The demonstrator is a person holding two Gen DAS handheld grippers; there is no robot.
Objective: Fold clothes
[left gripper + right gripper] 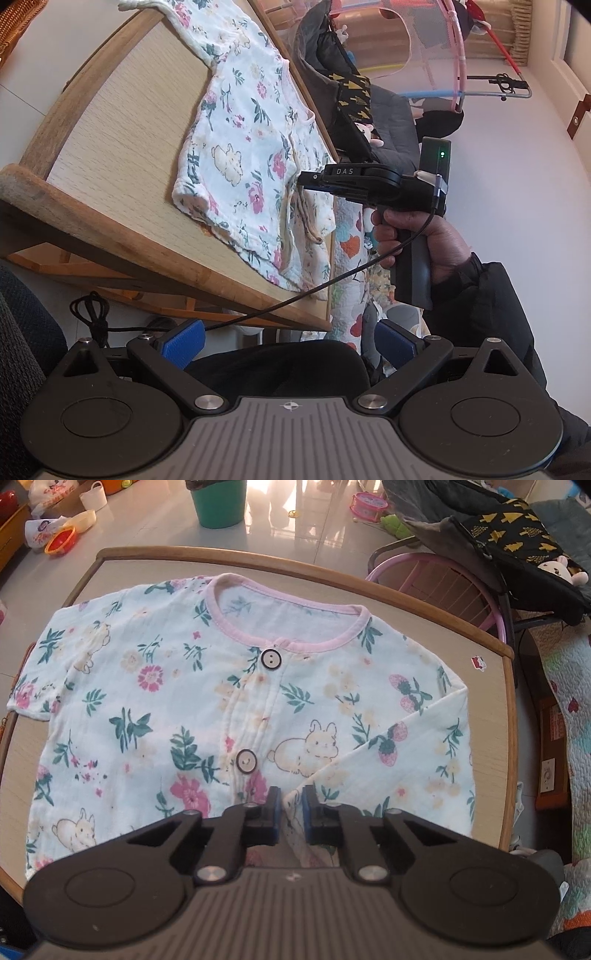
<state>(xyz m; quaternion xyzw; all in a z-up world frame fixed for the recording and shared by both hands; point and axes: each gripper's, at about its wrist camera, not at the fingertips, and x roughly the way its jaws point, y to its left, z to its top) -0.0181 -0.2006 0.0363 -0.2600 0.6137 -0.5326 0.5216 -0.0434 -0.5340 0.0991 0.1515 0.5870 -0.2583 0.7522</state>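
Lying buttoned and mostly flat on the desk (491, 686): floral baby top (207, 701), one sleeve (417, 753) folded in, remaining folds pending. Pinching the sleeve cuff: right claw (291, 805); hanging spread and empty: left claw (288, 341).

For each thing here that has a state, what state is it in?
floral shirt: spread face up on the table, buttoned, one long sleeve folded across the front
sleeve: its end pinched in the right gripper
right gripper: shut on the sleeve's cloth
left gripper: open, empty, short of the table
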